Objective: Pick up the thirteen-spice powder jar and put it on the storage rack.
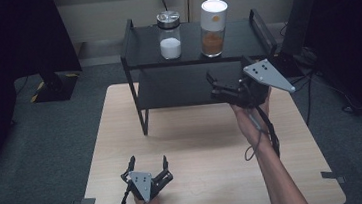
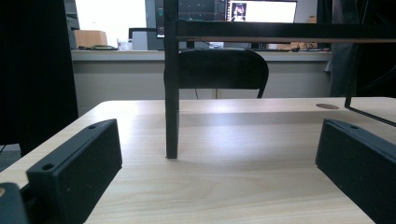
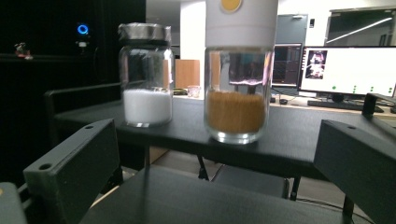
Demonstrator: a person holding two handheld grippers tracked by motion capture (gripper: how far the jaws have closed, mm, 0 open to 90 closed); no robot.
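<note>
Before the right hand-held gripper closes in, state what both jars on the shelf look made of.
Left jar with white powder: clear glass by its see-through, glinting wall; lid looks like brushed metal. Right jar with orange-brown granules: the same clear wall, probably glass; its tall white cap looks like matte plastic, though that is uncertain.

No readable text, label, brand or number can be made out anywhere. The monitors (image 3: 348, 70) in the background are too blurry for anything to be read, and the orange dot on the white-lidded jar (image 3: 239, 70) carries no lettering that can be seen.
</note>
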